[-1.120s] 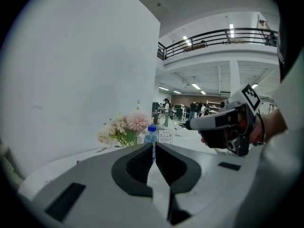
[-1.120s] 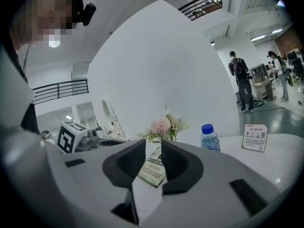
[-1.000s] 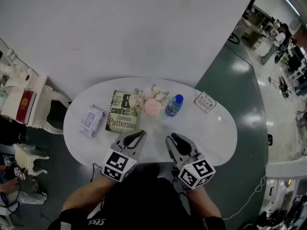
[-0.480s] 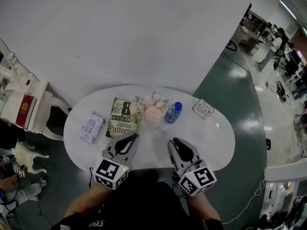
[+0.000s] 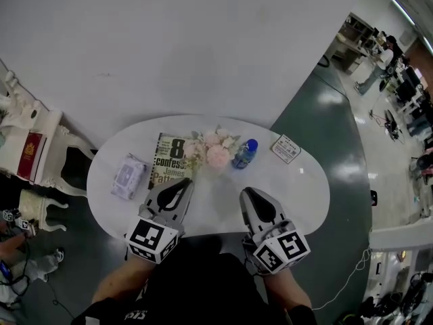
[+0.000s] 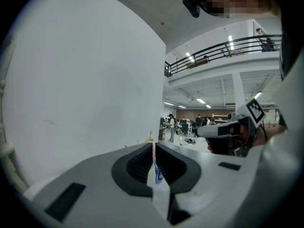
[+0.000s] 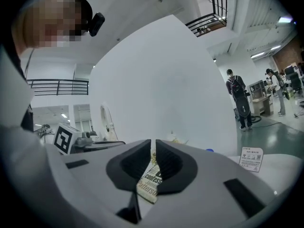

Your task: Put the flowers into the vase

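1. Far left of the white table [image 5: 298,188]: a soft tissue pack [image 5: 128,176] lies flat. It has no part in the job.
2. A paperback book [image 5: 169,158] lies just beside the pack, and its right edge runs close under the blooms.
3. The left gripper [image 5: 183,183] is over the near edge of the table and points toward the book. Its jaws are pressed together to a thin slit and hold nothing.
4. The flowers [image 5: 213,149] are at mid-table toward the far edge, between the book and a bottle. They form a small pink-and-cream bunch with some green. They are well apart from both grippers.
   - The stems and any vase are too small to make out, so I cannot tell whether the bunch already stands in something clear.
   - My judgement is that the bunch is light, soft and easily crushed, with petals that bruise and heads that flop.
   - The hold belongs low on the gathered stems, never on the blooms, with a gentle squeeze and the bunch kept upright.
5. A blue-capped bottle [image 5: 245,153] stands just right of the bunch. It looks likely to tip if knocked.
6. The right gripper [image 5: 247,193] is near the table's front edge. Its jaws have just been closing and are now almost together, with nothing between them.
7. Far right: a small printed card [image 5: 286,148] lies clear of the work.
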A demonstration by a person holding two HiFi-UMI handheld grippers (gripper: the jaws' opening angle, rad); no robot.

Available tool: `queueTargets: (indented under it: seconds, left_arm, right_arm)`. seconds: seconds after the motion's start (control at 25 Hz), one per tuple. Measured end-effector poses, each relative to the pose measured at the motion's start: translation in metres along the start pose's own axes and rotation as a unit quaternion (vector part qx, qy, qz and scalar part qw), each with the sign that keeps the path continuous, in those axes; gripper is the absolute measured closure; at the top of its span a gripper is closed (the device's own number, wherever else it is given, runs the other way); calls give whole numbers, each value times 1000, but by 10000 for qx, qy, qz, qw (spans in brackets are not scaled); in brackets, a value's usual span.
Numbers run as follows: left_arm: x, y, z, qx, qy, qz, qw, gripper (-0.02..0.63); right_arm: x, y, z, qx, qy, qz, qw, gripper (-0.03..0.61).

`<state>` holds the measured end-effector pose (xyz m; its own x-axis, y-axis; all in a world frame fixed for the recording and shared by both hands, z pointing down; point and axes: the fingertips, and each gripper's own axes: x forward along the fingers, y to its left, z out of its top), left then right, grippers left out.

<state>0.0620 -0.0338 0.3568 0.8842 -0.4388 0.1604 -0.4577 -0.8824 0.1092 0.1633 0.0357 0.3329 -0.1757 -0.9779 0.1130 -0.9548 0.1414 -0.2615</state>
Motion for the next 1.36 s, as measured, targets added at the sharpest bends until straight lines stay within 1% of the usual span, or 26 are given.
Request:
queueTargets:
  seconds: [0.12, 0.24, 0.4, 0.8, 1.36]
  left_arm:
    - [2, -1, 0, -28, 28, -25, 10000, 588]
    - [3, -3, -1, -54, 58, -50, 10000, 588]
    - [3, -4, -2, -32, 81, -65, 9999, 588]
    - [-1, -2, -6, -48, 172, -26, 9998, 588]
    - [-3, -8, -8, -10, 172, -69, 9998, 588]
  right_arm:
    - [5, 2, 2, 34, 18, 6, 10000, 541]
    - [7, 4, 1, -62, 57, 5, 10000, 554]
    - [6, 6, 0, -190, 9, -6, 9998, 555]
    - [0, 11, 1, -275, 1, 53, 9996, 555]
    - [-7, 12, -5, -285, 55, 102, 9995, 555]
